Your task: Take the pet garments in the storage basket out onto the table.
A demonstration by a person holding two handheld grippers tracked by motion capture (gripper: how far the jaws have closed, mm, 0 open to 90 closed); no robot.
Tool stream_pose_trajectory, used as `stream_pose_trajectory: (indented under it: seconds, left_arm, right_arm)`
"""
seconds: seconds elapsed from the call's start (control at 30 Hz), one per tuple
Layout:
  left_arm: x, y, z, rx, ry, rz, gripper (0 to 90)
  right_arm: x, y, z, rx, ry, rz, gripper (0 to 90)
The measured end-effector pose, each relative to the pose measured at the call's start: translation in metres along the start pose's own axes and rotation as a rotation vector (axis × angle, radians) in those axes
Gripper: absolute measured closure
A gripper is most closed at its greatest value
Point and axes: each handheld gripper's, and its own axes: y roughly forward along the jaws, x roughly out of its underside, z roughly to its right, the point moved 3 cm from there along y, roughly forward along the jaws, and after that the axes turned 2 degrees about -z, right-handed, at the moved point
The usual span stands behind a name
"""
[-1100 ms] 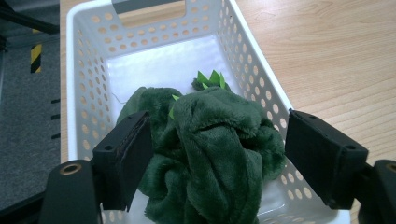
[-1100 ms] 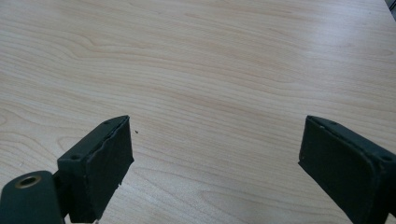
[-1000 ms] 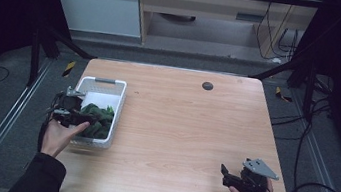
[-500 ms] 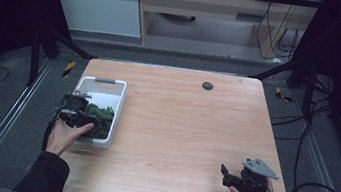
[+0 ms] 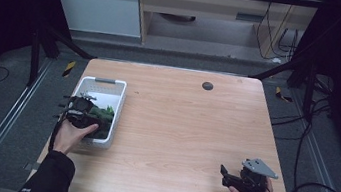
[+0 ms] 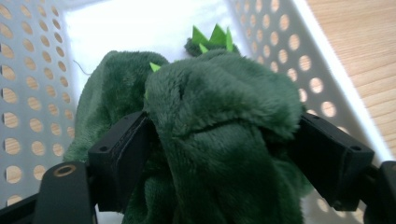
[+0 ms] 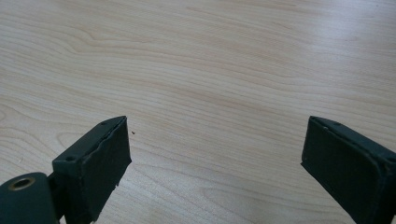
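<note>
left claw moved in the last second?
Yes. The left claw slid toward the person along the white basket, jaws around the green plush toy.

Light falls from above onto the wooden table point(image 5: 179, 127), which is evenly bright, while the floor and edges around it sink into near black. In the left gripper view the white basket point(image 6: 140, 28) beyond the claw is washed out by glare, its holes soft. The plush toy point(image 6: 219, 126) between the jaws is sharp. The right gripper view's wood grain is clear, with faint shadows.
</note>
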Motion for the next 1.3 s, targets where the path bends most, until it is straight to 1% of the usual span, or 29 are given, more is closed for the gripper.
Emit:
stream_pose_trajectory:
  seconds: [0.13, 0.3, 0.33, 0.4, 0.47, 0.57, 0.7, 0.73, 0.8, 0.83, 0.87, 0.9, 0.93, 1.03, 1.07, 1.13, 1.17, 1.23, 1.27, 1.3]
  left_arm:
    - [-0.001, 0.004, -0.001, 0.008, -0.012, -0.009, 22.7]
    - [-0.001, 0.007, -0.002, 0.003, -0.024, -0.02, 29.0]
    - [-0.001, 0.007, -0.003, -0.001, -0.025, -0.024, 29.0]
    - [0.0, 0.009, -0.003, -0.005, -0.029, -0.03, 35.7]
    - [0.0, 0.01, -0.003, -0.006, -0.031, -0.037, 40.4]
    - [0.0, 0.011, -0.002, -0.022, -0.031, -0.05, 48.0]
    - [0.001, 0.011, -0.003, -0.017, -0.042, -0.059, 59.8]
    - [0.001, 0.011, -0.004, -0.014, -0.051, -0.064, 62.4]
    - [0.001, 0.011, -0.005, -0.012, -0.054, -0.064, 67.4]
    - [0.002, 0.011, -0.005, -0.011, -0.055, -0.065, 67.4]
    - [0.002, 0.011, -0.006, -0.01, -0.06, -0.063, 71.8]
    - [0.002, 0.011, -0.006, -0.01, -0.06, -0.063, 73.8]
    - [0.002, 0.01, -0.006, -0.007, -0.06, -0.061, 73.8]
    - [0.003, 0.009, -0.007, -0.006, -0.055, -0.055, 78.6]
    - [0.003, 0.007, -0.009, -0.007, -0.056, -0.042, 79.2]
    - [0.003, 0.005, -0.009, -0.008, -0.06, -0.035, 79.9]
    - [0.003, 0.001, -0.011, -0.004, -0.064, -0.023, 80.1]
    - [0.002, -0.002, -0.012, -0.003, -0.063, -0.02, 80.2]
    - [0.001, -0.008, -0.013, 0.001, -0.061, -0.007, 80.3]
    - [0.001, -0.008, -0.013, 0.001, -0.061, -0.007, 80.3]
  right_arm:
    - [0.0, 0.001, 0.001, -0.001, -0.006, -0.005, 7.8]
    - [0.001, 0.001, 0.0, -0.006, 0.0, -0.01, 7.6]
    - [0.001, 0.001, 0.0, -0.007, 0.0, -0.01, 7.5]
    - [0.0, 0.001, 0.0, -0.008, 0.001, -0.012, 7.3]
    - [0.001, 0.002, 0.0, -0.007, -0.004, -0.011, 7.2]
    - [0.001, 0.002, 0.0, -0.007, -0.004, -0.012, 7.1]
    - [0.001, 0.001, 0.001, -0.008, -0.001, -0.014, 7.1]
    - [0.001, 0.001, 0.001, -0.007, -0.001, -0.014, 7.1]
    - [0.001, 0.001, 0.0, -0.008, -0.001, -0.014, 7.1]
    - [0.001, 0.001, 0.0, -0.008, -0.001, -0.014, 7.1]
    - [0.001, 0.001, 0.001, -0.007, -0.006, -0.013, 7.1]
    - [0.001, 0.001, 0.001, -0.007, -0.006, -0.013, 7.1]
    - [0.001, 0.002, 0.0, -0.009, -0.006, -0.014, 7.1]
    - [0.001, 0.002, 0.0, -0.009, -0.006, -0.019, 6.9]
    - [0.001, 0.002, 0.001, -0.009, -0.007, -0.02, 6.9]
    - [0.001, 0.002, 0.001, -0.009, -0.004, -0.02, 6.8]
    - [0.001, 0.002, 0.001, -0.008, -0.004, -0.019, 6.8]
    - [0.001, 0.002, 0.001, -0.007, -0.005, -0.017, 6.8]
    - [0.001, 0.002, 0.001, -0.007, -0.007, -0.016, 6.8]
    - [0.001, 0.002, 0.001, -0.007, -0.007, -0.016, 6.8]
